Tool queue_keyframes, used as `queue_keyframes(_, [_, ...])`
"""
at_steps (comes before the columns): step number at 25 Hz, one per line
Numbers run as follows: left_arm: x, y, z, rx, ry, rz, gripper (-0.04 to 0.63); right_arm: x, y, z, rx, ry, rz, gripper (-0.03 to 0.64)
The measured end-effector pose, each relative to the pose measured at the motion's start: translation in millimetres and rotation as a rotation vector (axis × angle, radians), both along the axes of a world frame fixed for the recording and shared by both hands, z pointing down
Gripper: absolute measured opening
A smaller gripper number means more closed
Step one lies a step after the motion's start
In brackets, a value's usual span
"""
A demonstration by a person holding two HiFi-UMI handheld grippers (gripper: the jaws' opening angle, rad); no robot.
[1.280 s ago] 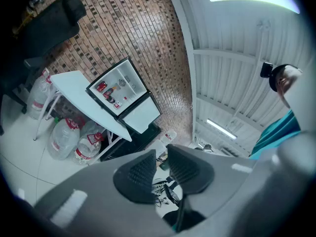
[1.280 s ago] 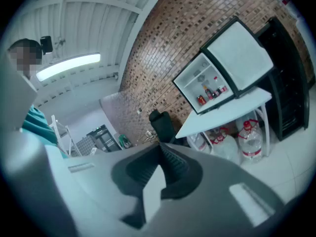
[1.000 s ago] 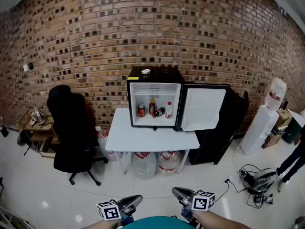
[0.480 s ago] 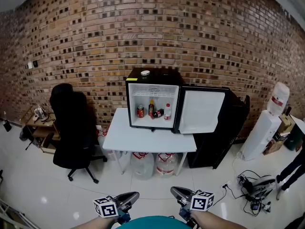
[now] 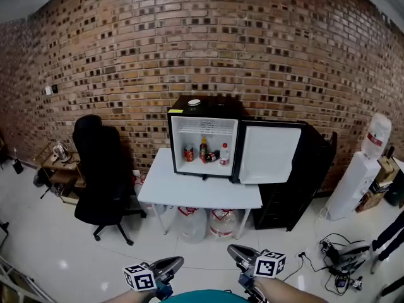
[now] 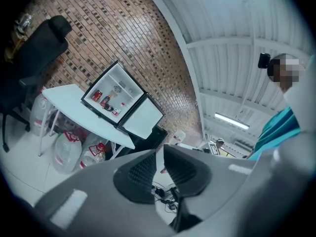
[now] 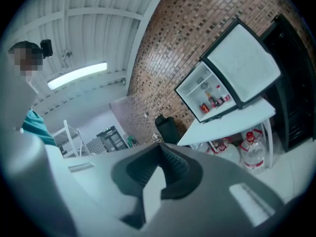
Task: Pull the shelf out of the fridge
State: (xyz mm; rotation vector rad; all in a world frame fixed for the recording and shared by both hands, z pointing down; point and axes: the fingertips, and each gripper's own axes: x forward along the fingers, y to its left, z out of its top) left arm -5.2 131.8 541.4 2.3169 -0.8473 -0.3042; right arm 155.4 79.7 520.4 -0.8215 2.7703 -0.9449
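Note:
A small black fridge [image 5: 203,145] stands on a white table [image 5: 196,193] against the brick wall, its door [image 5: 268,153] swung open to the right. Inside, a red can and bottles [image 5: 205,151] stand in a row; the shelf itself is too small to make out. Both grippers are held low and close to my body, far from the fridge. The jaws of my left gripper [image 5: 179,261] [image 6: 160,154] are closing, with a narrow gap and nothing between them. My right gripper [image 5: 232,252] [image 7: 159,147] is shut and empty. Both gripper views show the fridge [image 6: 112,95] [image 7: 210,95] in the distance.
A black office chair [image 5: 98,169] stands left of the table. Water jugs [image 5: 192,219] sit under it. A black cabinet [image 5: 309,169] is behind the door, a water dispenser [image 5: 366,163] at the right, and cables [image 5: 341,251] on the tiled floor.
The head view has tilted up a little, showing more wall. My left gripper's marker cube has drifted slightly left. The fridge and its door have not moved.

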Motion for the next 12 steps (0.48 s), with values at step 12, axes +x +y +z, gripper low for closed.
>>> queue_keyframes(12, [-59.5,-101.8,0.2,0.010,0.083,0.042,0.001,-49.8,-88.4,-4.7,-0.013,0.028,0.070,0.002])
